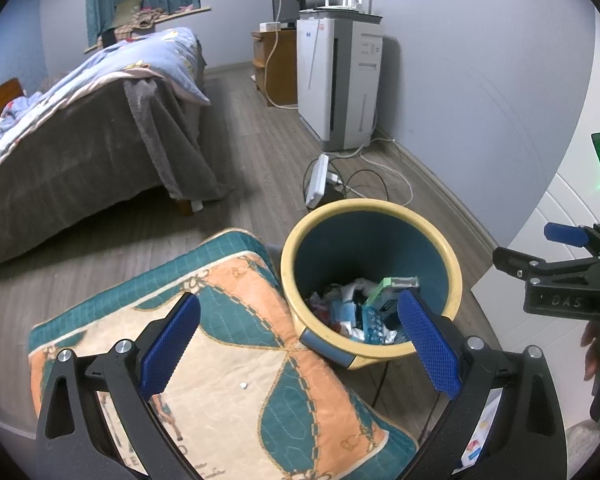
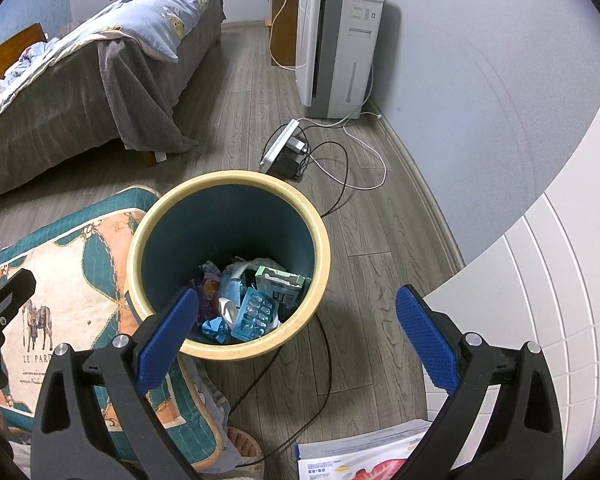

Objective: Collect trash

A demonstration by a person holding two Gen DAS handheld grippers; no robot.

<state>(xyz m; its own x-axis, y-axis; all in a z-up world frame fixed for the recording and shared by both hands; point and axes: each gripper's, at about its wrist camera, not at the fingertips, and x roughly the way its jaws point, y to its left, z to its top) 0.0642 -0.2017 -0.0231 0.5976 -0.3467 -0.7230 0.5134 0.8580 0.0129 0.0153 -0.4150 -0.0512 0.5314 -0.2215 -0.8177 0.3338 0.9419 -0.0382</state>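
Note:
A round trash bin [image 1: 452, 264] with a cream rim and dark teal inside stands on the wood floor; it also shows in the right wrist view [image 2: 324, 248]. Inside lie wrappers, a green box [image 2: 280, 282] and a blister pack [image 2: 256, 314]. My left gripper [image 1: 300, 344] is open and empty, above the cushion's edge and the bin's near rim. My right gripper [image 2: 298, 344] is open and empty, above the bin's near right rim. The right gripper also shows at the right edge of the left wrist view [image 1: 556, 264].
A quilted teal and orange cushion [image 1: 220, 360] lies left of the bin. A bed [image 1: 80, 120] stands at the left. A white air purifier [image 1: 340, 80], a power strip [image 2: 280, 148] and cables [image 2: 348, 168] lie beyond the bin. A printed paper [image 2: 360, 456] lies near my right gripper.

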